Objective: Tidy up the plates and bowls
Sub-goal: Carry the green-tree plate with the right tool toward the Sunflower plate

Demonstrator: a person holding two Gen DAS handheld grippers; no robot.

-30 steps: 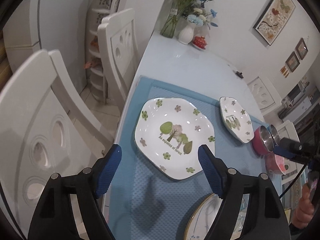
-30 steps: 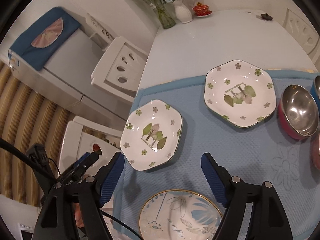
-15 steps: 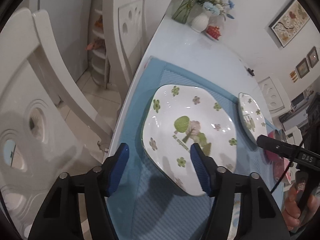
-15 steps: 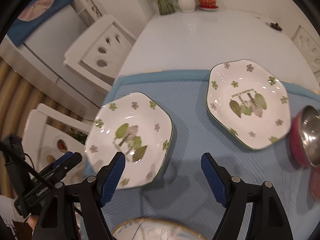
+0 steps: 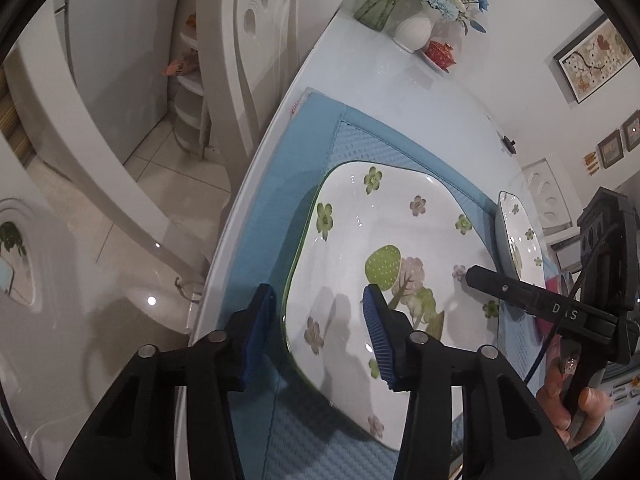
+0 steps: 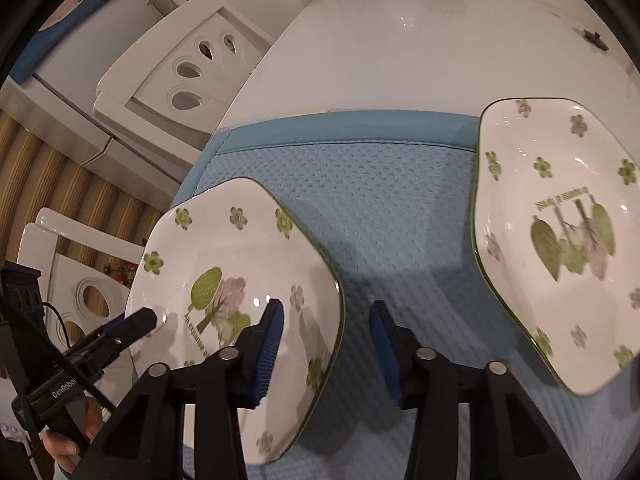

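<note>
Right wrist: "GenRobot" on left gripper (image 6: 132,326) (plate text blurry).

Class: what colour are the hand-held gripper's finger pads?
Blue, ribbed pads, clearest in the right wrist view.

You see a blue waffle-textured mat (image 6: 360,200), white carved chairs (image 5: 260,40), a white ceramic vase (image 5: 414,32), framed pictures (image 5: 592,60)

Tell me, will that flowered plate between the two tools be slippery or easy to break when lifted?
Probably both. The flowered plate has a glossy glaze with bright glints, so it may slip. It looks like rigid ceramic: no flexing, likely to chip if dropped on the table.
</note>
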